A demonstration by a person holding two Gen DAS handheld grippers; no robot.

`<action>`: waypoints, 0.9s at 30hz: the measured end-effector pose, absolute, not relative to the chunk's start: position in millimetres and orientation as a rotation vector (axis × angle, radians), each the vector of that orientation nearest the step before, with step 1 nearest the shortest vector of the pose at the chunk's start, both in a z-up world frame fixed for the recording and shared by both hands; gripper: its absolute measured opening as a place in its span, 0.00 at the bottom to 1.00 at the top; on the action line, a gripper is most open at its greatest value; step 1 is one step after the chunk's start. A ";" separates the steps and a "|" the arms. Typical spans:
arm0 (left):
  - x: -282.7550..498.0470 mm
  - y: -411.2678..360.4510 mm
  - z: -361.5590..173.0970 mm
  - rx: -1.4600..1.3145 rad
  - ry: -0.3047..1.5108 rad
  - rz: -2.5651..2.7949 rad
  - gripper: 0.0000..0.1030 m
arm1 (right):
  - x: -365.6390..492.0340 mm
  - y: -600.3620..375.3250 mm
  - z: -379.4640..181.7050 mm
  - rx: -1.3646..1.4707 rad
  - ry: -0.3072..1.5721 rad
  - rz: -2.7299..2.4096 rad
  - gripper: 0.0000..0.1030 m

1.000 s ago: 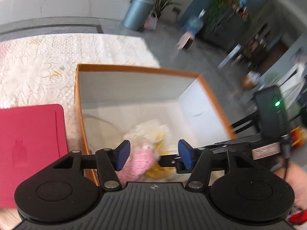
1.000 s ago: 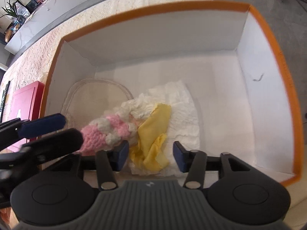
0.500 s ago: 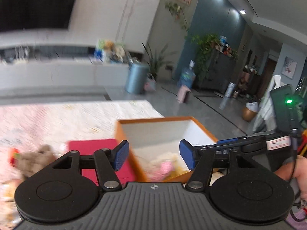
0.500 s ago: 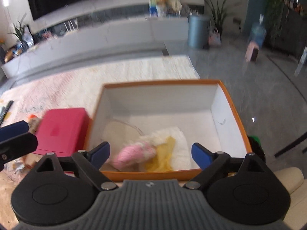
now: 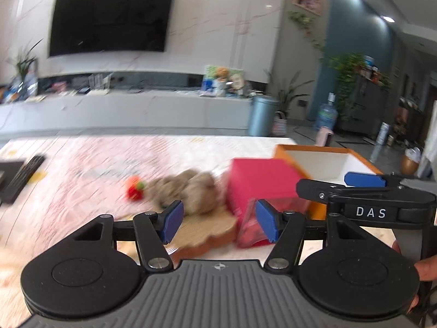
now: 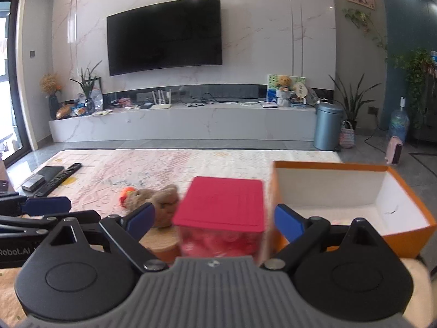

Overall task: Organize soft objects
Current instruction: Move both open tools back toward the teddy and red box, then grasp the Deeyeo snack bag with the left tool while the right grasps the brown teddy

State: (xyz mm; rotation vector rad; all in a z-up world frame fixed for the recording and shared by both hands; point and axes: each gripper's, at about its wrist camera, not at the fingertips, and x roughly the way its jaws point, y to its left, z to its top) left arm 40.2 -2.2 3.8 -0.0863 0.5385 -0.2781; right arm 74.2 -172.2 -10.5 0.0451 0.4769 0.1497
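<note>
While both grippers are hanging over the tabletop (image 6: 169, 164), the left gripper (image 5: 215, 221) is holding its jaws spread with nothing between them, and the right gripper (image 6: 214, 220) is standing wide and empty too. A brown plush (image 6: 157, 199) is lying beside the red box (image 6: 222, 205), just left of it; blur is hiding its shape. The orange bin (image 6: 409, 191) is sitting just right of that box.

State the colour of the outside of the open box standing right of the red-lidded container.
Orange outside, white inside: the open box shows best in the right wrist view.
</note>
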 end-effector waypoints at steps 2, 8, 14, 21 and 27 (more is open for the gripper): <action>39.6 15.3 -3.4 -0.111 0.570 -0.250 0.69 | 77.5 -159.1 -21.8 0.074 0.500 0.161 0.80; 46.7 52.2 -27.3 -0.159 0.657 -0.182 0.69 | 82.9 -125.7 -49.8 0.030 0.580 0.245 0.63; 67.3 76.0 -38.1 -0.202 0.699 -0.144 0.69 | 105.1 -103.3 -56.7 -0.033 0.604 0.315 0.62; 117.7 90.1 -56.1 -0.272 0.789 -0.101 0.72 | 150.2 -73.9 -64.8 -0.191 0.599 0.376 0.61; 154.5 84.3 -77.2 -0.251 0.914 -0.095 0.71 | 199.3 -55.0 -67.3 -0.411 0.648 0.431 0.61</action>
